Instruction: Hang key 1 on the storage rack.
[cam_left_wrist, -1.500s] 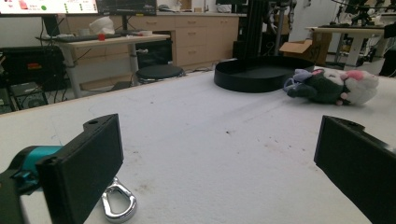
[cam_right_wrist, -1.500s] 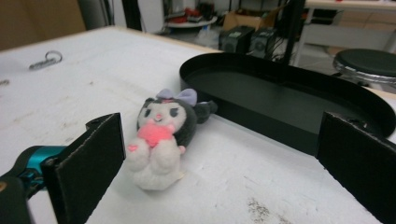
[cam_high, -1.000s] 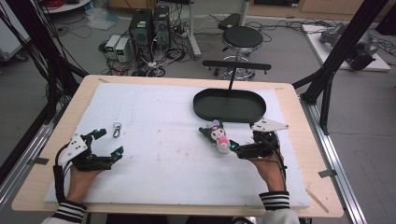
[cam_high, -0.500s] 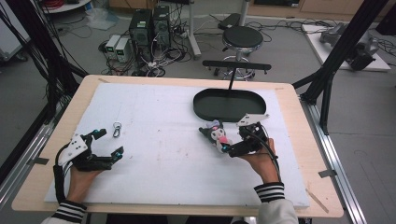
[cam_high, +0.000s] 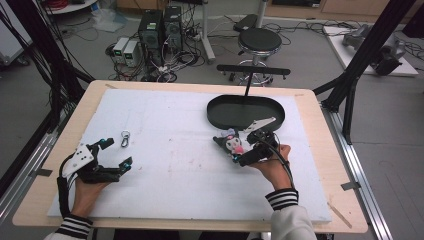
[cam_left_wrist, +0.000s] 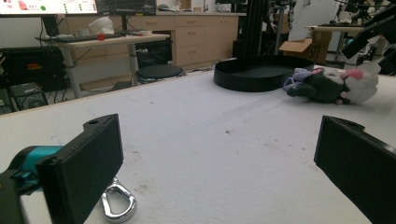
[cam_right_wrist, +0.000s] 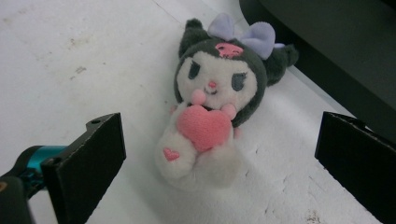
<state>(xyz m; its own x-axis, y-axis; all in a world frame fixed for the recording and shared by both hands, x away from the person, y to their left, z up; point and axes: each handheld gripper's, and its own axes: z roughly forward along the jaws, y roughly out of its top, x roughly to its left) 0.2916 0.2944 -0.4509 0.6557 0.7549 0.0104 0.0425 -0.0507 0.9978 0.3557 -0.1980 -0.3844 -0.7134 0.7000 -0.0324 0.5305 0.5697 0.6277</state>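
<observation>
Right gripper view: one plush toy lies on its back on the white mat, just beside the black oval tray, pink heart up, and the right hand-held gripper has both jaws spread wide, one to each side of the toy's lower body, touching nothing. That straddle looks like the setup for a pinch, likely so the toy can go into the tray. High view now: the toy sits at the near rim of the tray, gripper right up on it. One tray, one toy, one metal carabiner clip, well apart from the tray on the table. The left hand-held gripper rests by that clip, released, jaws wide, holding nothing.
</observation>
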